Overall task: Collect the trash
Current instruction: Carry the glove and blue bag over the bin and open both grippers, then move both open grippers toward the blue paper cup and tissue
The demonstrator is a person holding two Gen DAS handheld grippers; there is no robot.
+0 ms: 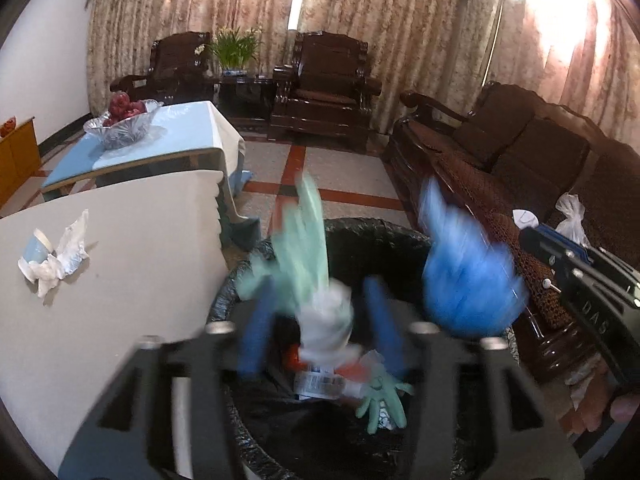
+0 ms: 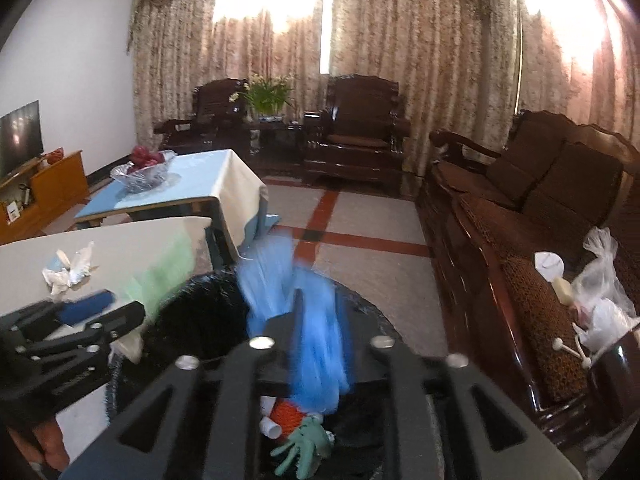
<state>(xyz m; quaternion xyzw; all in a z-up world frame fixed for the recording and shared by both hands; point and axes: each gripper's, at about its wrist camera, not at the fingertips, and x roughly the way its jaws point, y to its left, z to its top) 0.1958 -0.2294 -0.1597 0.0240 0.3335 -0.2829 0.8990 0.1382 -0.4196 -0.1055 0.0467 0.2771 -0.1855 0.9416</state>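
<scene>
Both grippers hang over a black-lined trash bin (image 1: 360, 236). My left gripper (image 1: 320, 332) is open; a blurred green-and-white glove (image 1: 312, 264) is between its blue fingers (image 1: 256, 332), over the bin. My right gripper (image 2: 316, 320) is shut on a blurred blue glove (image 2: 316, 344), also seen in the left wrist view (image 1: 468, 280). Inside the bin lie a green glove (image 1: 380, 400), paper and orange trash (image 2: 286, 412). Crumpled tissue and a paper cup (image 1: 52, 260) lie on the white table.
A white table (image 1: 132, 248) stands left of the bin. Behind it is a blue-clothed table (image 1: 188, 128) with a fruit bowl (image 1: 124, 124). A dark sofa (image 2: 540, 240) on the right holds plastic bags (image 2: 600, 292) and small litter. Armchairs stand at the back.
</scene>
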